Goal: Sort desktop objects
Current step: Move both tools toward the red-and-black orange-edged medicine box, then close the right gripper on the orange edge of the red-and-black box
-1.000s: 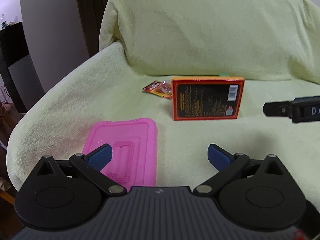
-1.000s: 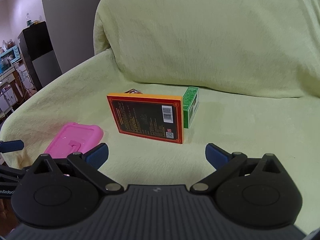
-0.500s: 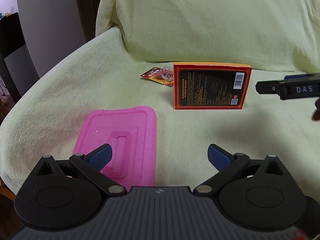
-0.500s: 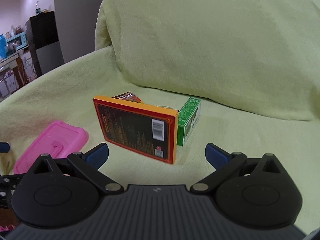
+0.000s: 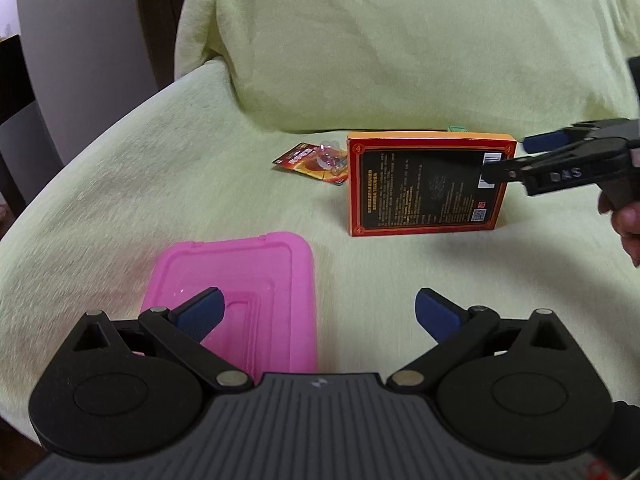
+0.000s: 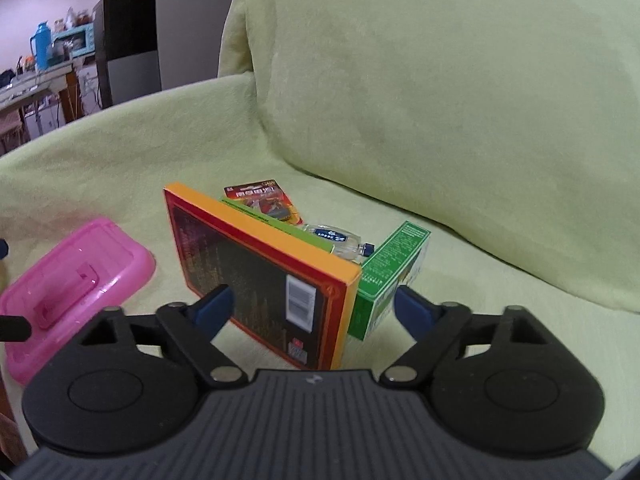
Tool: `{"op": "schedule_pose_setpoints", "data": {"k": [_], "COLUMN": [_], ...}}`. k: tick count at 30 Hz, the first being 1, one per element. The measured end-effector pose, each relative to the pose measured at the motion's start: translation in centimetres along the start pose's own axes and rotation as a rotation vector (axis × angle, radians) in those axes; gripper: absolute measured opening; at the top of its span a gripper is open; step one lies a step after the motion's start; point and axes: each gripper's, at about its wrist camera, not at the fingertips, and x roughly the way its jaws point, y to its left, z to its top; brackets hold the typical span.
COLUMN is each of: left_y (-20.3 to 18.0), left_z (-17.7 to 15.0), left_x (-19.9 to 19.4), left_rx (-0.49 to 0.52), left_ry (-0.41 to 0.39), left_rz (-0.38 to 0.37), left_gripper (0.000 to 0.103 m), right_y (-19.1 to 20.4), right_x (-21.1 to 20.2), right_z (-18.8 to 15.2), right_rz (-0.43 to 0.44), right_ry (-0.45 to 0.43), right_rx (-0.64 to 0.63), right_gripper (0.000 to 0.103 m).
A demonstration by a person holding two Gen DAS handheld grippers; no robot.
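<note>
An orange-red box [image 5: 424, 188] stands on edge on the green-covered sofa seat. My right gripper [image 6: 312, 302] is open, and the box's right end [image 6: 256, 276] sits between its blue pads [image 6: 408, 304], apart from them. Leaning behind the box are a green carton [image 6: 392, 280], a small clear bottle [image 6: 340, 240] and a red blister pack [image 6: 264, 200]. A pink plastic container [image 5: 240, 292] lies flat at the near left. My left gripper [image 5: 318, 306] hovers open over its right edge, holding nothing. In the left wrist view, the right gripper [image 5: 516, 158] reaches in from the right.
A light green blanket [image 5: 360, 60] covers the sofa's seat, backrest and left arm. A person's hand [image 5: 626, 220] holds the right gripper. Beyond the sofa arm stand a dark cabinet [image 6: 124, 40] and a cluttered table with a blue jug [image 6: 40, 44].
My right gripper has come forward and closer, so the orange box's right end now lies between its open fingers. The left gripper has edged nearer the pink container.
</note>
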Motion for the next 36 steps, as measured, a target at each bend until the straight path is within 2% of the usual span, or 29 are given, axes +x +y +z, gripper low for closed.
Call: {"op": "schedule_pose_setpoints", "data": {"k": [2,4,5,6,15,20,25,30,36], "left_y": [0.0,-0.1,-0.1,0.0,0.0,0.4,1.2,1.4,1.2], "left_z": [0.1,0.1,0.1,0.0,-0.8,-1.5,-1.6,-1.0,-0.6], "left_x": [0.5,1.1,1.3,1.5,2.0,1.1,0.6,0.7,1.2], "left_rx": [0.004,-0.003,-0.006,-0.01,-0.017,-0.021,-0.041,-0.038,-0.03], "left_ry": [0.003,0.006,0.008,0.012,0.037,0.04,0.041,0.034,0.025], "left_rz": [-0.005,-0.013,-0.017,-0.018,-0.023,-0.027,-0.027,-0.043,-0.107], "left_gripper": [0.102,0.102,0.102,0.102,0.102,0.102,0.102,0.102,0.102], "right_y": [0.1,0.1,0.2,0.2,2.5,3.5,3.0,0.5,-1.6], "right_x": [0.3,0.6,0.7,0.9,-1.8,-4.0,-5.4,-5.7,-6.0], "right_z": [0.2,0.4,0.5,0.5,-1.4,-3.2,-4.5,-5.4,-6.6], "right_rz": [0.009,0.017,0.021,0.026,0.053,0.074,0.122,0.211,0.24], "right_ry": [0.001,0.003,0.004,0.004,-0.01,0.007,0.044,0.077,0.101], "right_rx": [-0.02,-0.04,-0.05,-0.061,-0.144,-0.171,-0.061,0.172,0.351], "right_gripper": [0.076,0.067,0.056,0.052,0.034,0.033,0.033,0.036,0.043]}}
